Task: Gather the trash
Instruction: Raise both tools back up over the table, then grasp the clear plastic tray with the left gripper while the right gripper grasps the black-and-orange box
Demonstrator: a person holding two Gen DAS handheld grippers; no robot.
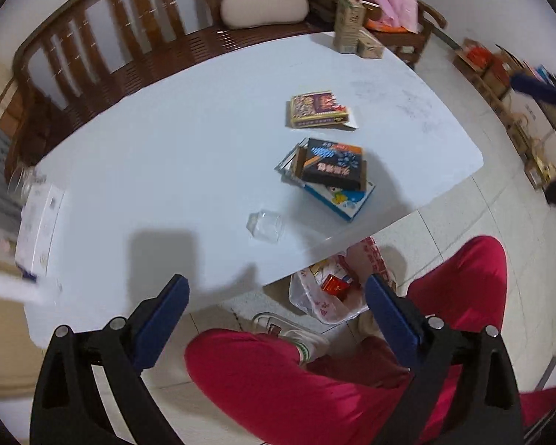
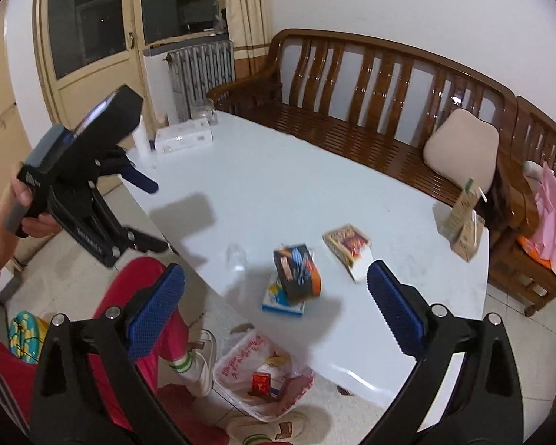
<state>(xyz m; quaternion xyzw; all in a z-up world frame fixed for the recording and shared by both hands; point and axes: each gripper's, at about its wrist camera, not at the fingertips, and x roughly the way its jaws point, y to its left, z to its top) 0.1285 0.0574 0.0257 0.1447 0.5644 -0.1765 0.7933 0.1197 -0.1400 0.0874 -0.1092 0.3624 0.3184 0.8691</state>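
A black-and-orange box [image 1: 333, 165] lies on a blue-and-white box [image 1: 346, 198] near the white table's [image 1: 166, 155] front edge; they also show in the right wrist view [image 2: 296, 269]. A patterned box [image 1: 319, 108] lies behind them. A clear plastic cup [image 1: 265, 225] lies on the table. A plastic trash bag [image 2: 263, 378] with trash in it sits on the floor below the edge. My left gripper [image 1: 276, 293] is open and empty above my lap. My right gripper [image 2: 276, 296] is open and empty, above the table's edge.
A wooden bench [image 2: 370, 111] with a beige cushion [image 2: 461, 146] runs behind the table. Two drink cartons [image 2: 461, 224] stand at the far right corner. A white box [image 2: 183, 137] and a glass jar [image 2: 204, 111] sit at the far left corner. My red-trousered legs [image 1: 315, 371] are below.
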